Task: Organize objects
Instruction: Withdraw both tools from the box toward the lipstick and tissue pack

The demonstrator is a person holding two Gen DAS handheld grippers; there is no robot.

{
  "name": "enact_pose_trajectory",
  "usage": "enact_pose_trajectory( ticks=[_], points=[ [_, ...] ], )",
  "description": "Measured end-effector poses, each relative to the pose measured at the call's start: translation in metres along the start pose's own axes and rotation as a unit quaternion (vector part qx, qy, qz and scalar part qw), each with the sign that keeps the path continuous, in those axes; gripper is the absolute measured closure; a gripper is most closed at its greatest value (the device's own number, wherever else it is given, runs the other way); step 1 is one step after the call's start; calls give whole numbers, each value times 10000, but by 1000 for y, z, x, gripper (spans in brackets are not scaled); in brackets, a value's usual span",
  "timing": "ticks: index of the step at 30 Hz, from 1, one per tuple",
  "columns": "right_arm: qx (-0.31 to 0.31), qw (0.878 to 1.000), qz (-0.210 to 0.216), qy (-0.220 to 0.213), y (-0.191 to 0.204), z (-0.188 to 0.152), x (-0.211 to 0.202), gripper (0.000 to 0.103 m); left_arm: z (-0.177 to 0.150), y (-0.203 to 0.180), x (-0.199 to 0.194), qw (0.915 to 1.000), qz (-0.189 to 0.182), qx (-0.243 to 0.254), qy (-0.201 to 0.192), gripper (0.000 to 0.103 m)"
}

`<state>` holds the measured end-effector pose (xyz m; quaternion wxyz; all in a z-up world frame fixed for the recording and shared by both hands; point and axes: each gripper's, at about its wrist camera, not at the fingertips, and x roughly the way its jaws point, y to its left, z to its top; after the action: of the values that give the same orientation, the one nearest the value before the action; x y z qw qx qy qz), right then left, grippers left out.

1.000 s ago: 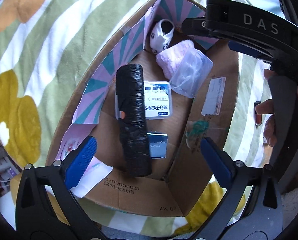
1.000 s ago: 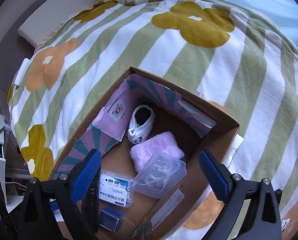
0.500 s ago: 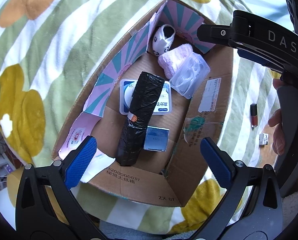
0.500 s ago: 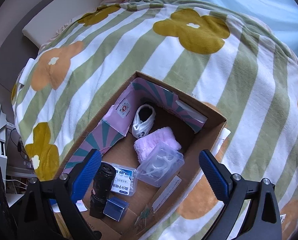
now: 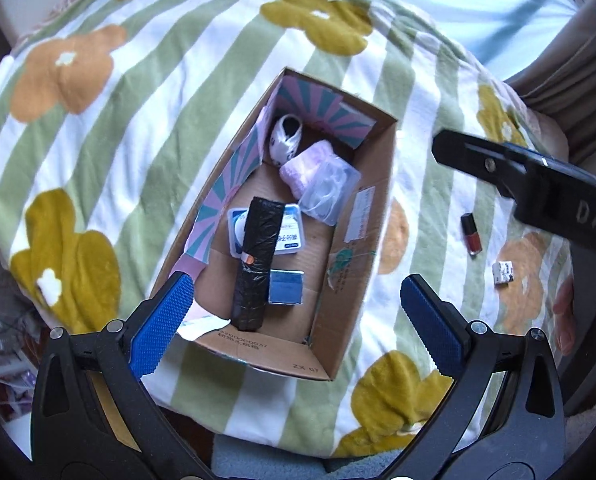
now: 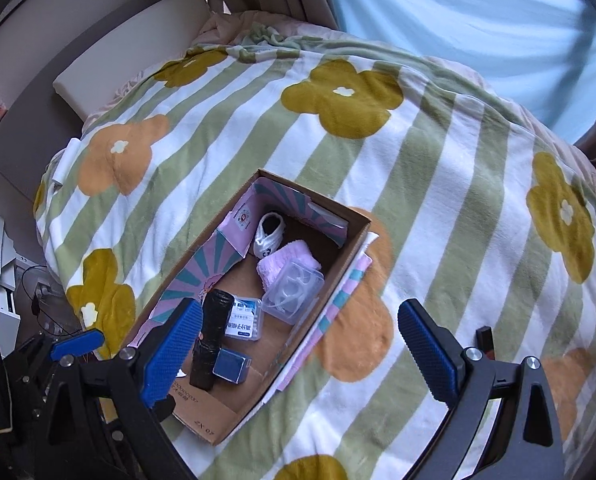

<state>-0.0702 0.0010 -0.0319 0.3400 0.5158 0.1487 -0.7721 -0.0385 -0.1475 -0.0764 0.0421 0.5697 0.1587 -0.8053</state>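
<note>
Cardboard box: lies open on the bed blanket, near centre of the left wrist view; it serves as the collecting bin, so the sorted things sit inside it.
Black roll: lies lengthwise in the box's near half, its far end resting on the white-and-blue packet; it looks dropped in rather than arranged.
Blue box: touching the roll at its 3 o'clock, flat on the box floor.
Clear plastic case: at 1 o'clock from the roll, leaning on the pink towel.
White sock: tucked in the far corner at 12 o'clock, just beyond the towel.
Nail polish bottle: out on the blanket at 3 o'clock from the box, well apart from it; judged to be next in line.
Small white item: at 5 o'clock from the bottle, also loose; too small to identify.
Left hand-held gripper: jaws wide, holding nothing, hanging above the box's near end.
Right hand-held gripper: jaws wide and empty, over the box's right wall; the bottle peeks at 3 o'clock by its right finger.
Progress: judged mostly done, two loose things left.
</note>
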Motion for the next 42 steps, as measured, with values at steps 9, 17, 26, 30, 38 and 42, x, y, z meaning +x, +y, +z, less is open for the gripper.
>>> enact_pose_trajectory(
  ticks=[9, 17, 26, 30, 38, 42],
  points=[
    [845, 9944, -568, -301, -44, -39, -70, 6, -2, -47, -47, 9975, -74, 610, -353, 0],
    [1398, 9837, -1026, -480, -79, -83, -114, 5, -6, -105, -64, 9885, -255, 1344, -642, 0],
    [1899, 9701, -1373, -639, -107, -127, -133, 6, -11, -133, -70, 9805, -503, 1764, -706, 0],
    [2017, 9663, -1431, -716, -113, -135, -139, 6, -16, -144, -71, 9759, -532, 1965, -789, 0],
    [2156, 9623, -1445, -812, -121, -145, -145, 6, -17, -164, -66, 9702, -543, 2241, -743, 0],
    [2257, 9592, -1475, -848, -130, -154, -148, 6, -18, -173, -60, 9671, -646, 2374, -640, 0]
  ],
)
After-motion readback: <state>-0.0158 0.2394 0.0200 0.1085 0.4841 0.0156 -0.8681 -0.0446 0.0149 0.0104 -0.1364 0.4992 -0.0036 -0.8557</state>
